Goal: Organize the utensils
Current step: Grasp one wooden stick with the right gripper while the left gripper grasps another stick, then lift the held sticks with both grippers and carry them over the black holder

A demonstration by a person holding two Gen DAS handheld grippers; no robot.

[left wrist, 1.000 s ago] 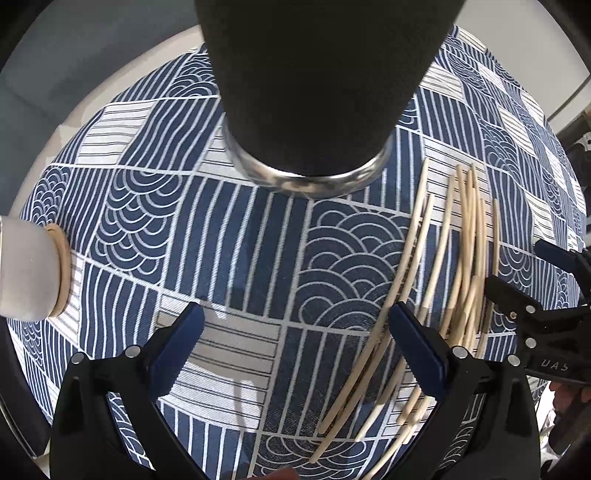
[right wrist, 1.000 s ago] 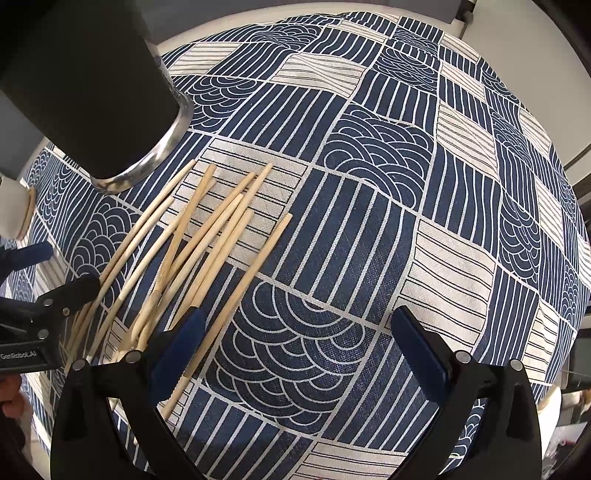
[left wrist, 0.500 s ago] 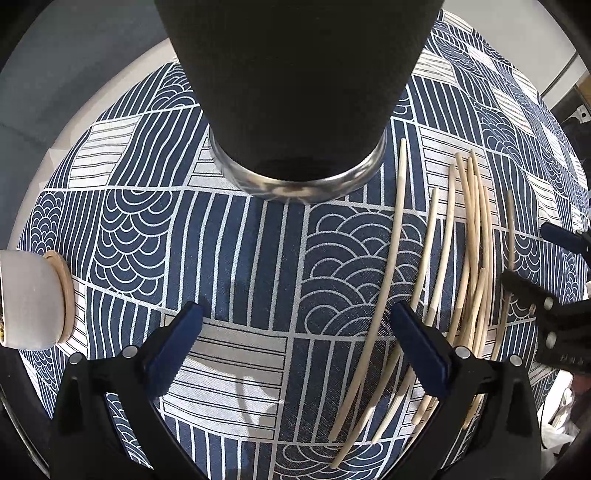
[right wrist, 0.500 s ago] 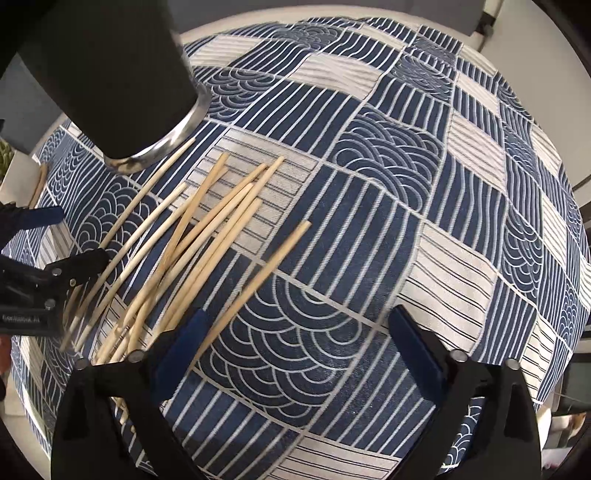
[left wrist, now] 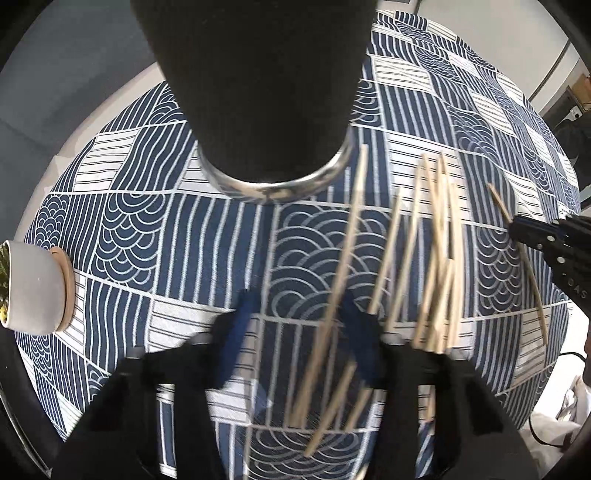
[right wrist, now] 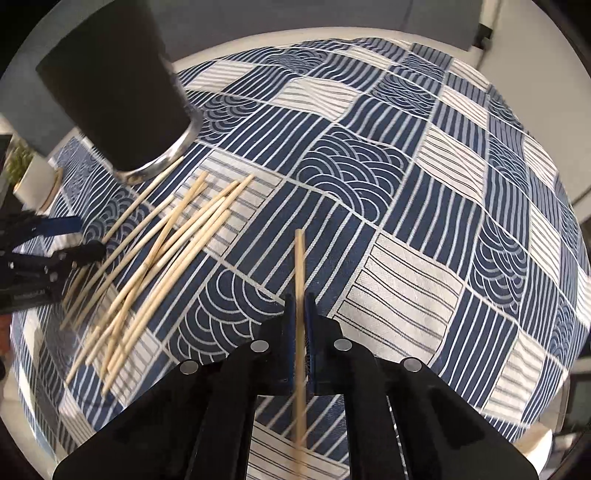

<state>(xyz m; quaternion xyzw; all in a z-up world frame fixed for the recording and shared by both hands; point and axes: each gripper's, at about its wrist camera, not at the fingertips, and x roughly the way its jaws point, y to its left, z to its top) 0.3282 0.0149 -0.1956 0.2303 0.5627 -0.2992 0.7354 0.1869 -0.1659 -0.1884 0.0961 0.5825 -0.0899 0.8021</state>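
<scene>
Right wrist | right hand-held gripper (right wrist: 300,314) pinching 1 chopstick (right wrist: 300,266) | left hand-held gripper (left wrist: 299,328) spread

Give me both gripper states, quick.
Left gripper: blurred, partly closed around a chopstick; grip cannot be told.
Right gripper: shut on single chopstick.

The work surface is a round white table (right wrist: 280,35) covered by a tablecloth (right wrist: 424,206) printed in navy and cream patches of stripes and wave arcs. The cloth leaves a pale strip of tabletop exposed at the far edge. A grey-blue upholstered surface (right wrist: 295,14) lies beyond the table. A small white plant pot (left wrist: 31,290) on a wooden coaster (left wrist: 66,288) rests at the cloth's edge. Lighting is bright and even, with pale wall surfaces (left wrist: 517,48) beyond the table.
</scene>
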